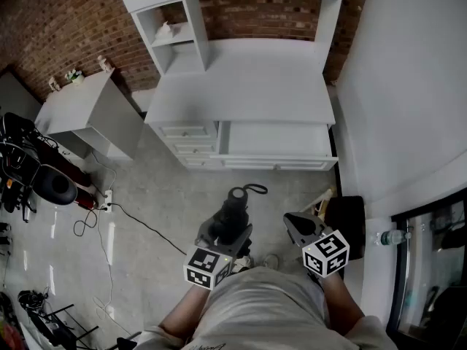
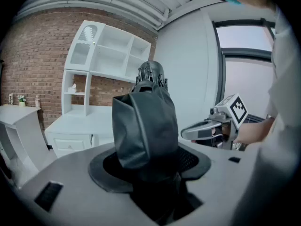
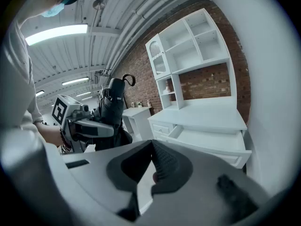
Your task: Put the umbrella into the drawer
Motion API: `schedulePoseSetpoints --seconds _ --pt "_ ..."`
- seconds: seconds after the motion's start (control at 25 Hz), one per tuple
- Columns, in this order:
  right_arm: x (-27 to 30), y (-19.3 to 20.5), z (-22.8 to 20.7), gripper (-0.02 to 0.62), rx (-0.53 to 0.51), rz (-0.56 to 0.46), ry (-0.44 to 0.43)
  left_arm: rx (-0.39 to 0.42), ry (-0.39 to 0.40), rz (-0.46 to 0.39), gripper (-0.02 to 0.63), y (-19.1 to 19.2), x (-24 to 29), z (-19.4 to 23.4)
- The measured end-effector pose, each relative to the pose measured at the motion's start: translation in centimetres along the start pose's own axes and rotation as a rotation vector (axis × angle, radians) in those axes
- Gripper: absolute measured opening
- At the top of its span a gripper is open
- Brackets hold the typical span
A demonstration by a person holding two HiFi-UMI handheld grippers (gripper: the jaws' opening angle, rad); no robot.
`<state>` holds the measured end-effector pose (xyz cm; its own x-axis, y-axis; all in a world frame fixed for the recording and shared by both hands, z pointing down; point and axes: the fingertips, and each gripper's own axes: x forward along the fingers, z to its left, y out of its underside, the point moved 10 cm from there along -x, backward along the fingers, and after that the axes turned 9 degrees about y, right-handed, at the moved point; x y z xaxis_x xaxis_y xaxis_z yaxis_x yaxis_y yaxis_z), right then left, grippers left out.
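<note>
**Umbrella held upright, short of the open drawer**

The left hand-held gripper (image 1: pixel 226 233) was clamped on the folded black umbrella (image 1: pixel 233 208), its jaws spread wide around the bunched fabric. The umbrella stood nearly upright out of the jaws, with its strap loop (image 1: pixel 255 189) at the far end. It hung above the floor (image 1: pixel 168 195), well apart from the furniture. The right hand-held gripper (image 1: pixel 292 221) sat just beside it, with its jaws together and nothing between them.

Ahead stood a white desk (image 1: pixel 241 86) with shelves (image 1: pixel 171 35) rising from its surface against a brick wall (image 1: pixel 58 20). Its wide drawer (image 1: pixel 273 138) was pulled out towards the person, and the inside showed bare white. A stack of small shut drawers (image 1: pixel 186 141) sat to the left of it.

A low white cabinet (image 1: pixel 80 108) stood apart on the left, with small ornaments (image 1: pixel 73 75) on top. A black cable (image 1: pixel 139 221) trailed over the floor left of the umbrella. A dark box-like thing (image 1: pixel 346 221) stood at the right by the white wall (image 1: pixel 408 86), near the right hand-held gripper; what it was could not be made out. Dark gear (image 1: pixel 36 173) crowded the far left edge
</note>
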<state>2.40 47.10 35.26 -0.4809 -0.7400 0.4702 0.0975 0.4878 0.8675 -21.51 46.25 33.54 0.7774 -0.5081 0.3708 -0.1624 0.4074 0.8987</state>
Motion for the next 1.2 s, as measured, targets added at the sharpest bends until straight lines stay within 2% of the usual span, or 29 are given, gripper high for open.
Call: schedulePoseSetpoints --seconds 0.56,0.72,1.2 --pt "0.7 -0.4 0.9 0.028 0.015 -0.010 0.028 0.015 0.040 -0.002 0.270 -0.6 0.1 1.1" --pt "1.2 -0.6 1.1 0.028 0.056 -0.010 0.048 0.019 0.059 -0.002 0.270 -0.8 -0.1 2.0" --pt "4.0 -2.0 3.7 0.029 0.052 -0.014 0.075 0.041 0.110 -0.012 0.270 -1.3 -1.2 5.3"
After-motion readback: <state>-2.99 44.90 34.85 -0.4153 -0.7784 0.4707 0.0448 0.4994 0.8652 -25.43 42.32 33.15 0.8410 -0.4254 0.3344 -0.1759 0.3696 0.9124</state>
